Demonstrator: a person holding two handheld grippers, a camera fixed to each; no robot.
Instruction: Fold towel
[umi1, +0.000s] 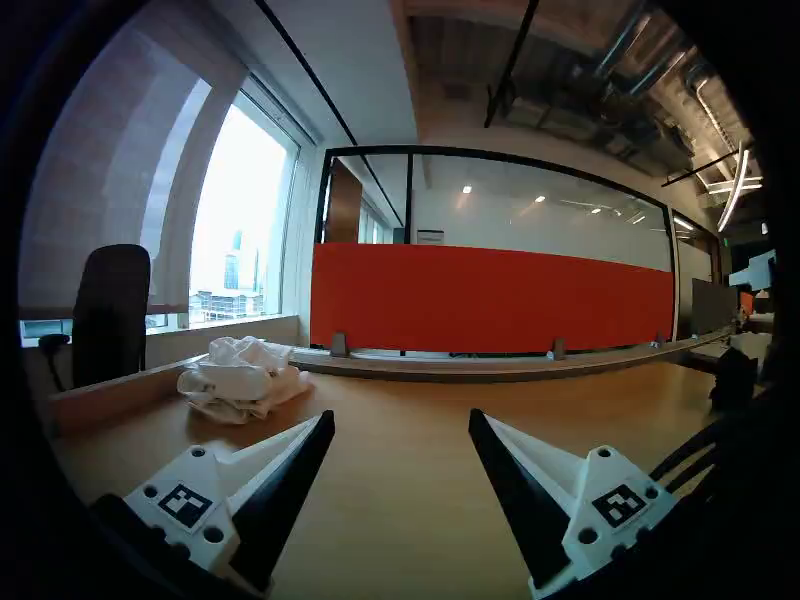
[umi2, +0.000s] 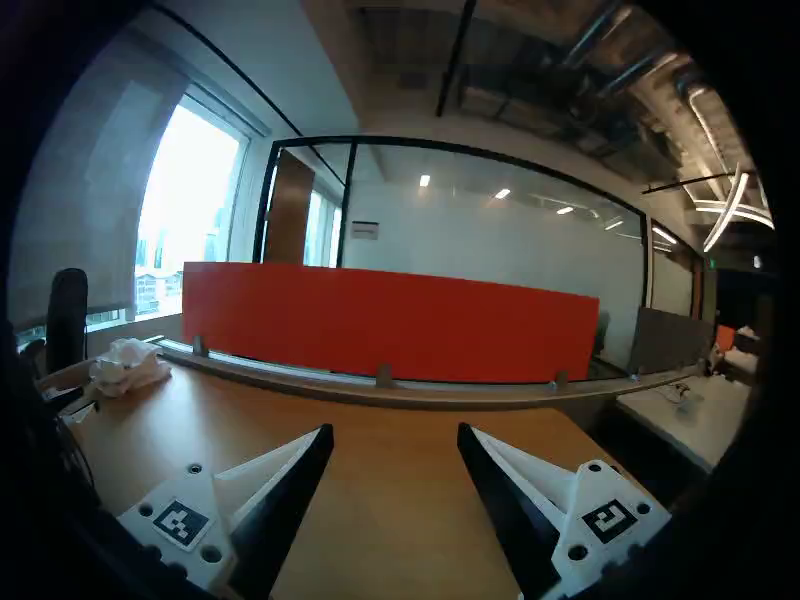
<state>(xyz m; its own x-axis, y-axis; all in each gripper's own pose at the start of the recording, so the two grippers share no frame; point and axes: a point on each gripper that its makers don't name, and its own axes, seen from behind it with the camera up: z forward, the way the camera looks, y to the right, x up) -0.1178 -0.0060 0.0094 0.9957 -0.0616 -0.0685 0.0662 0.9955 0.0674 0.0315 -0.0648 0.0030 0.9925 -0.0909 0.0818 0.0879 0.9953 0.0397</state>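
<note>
Left hand-held gripper (umi1: 400, 415): fingers apart, nothing between them, just bare bench (umi1: 600, 400) showing in the gap. Fingers are white plastic wedges tapering to points, black inner faces, with a square black-and-white marker on each. Right hand-held gripper (umi2: 395, 430): same build, also spread wide, holding nothing.

The towel (umi1: 240, 378) is white, crumpled into a lumpy heap of soft folds. It lies on the bench ahead and left of my left fingers, near the far-left edge, well apart from the tips. In the right gripper view the towel (umi2: 128, 367) is a small heap at the far-left corner of the bench (umi2: 250, 410).

The bench top is smooth, wood-toned and matte. A flat red divider panel (umi1: 490, 300) runs along the back edge. A black office chair (umi1: 110, 310) stands left by the window (umi1: 240, 220).
</note>
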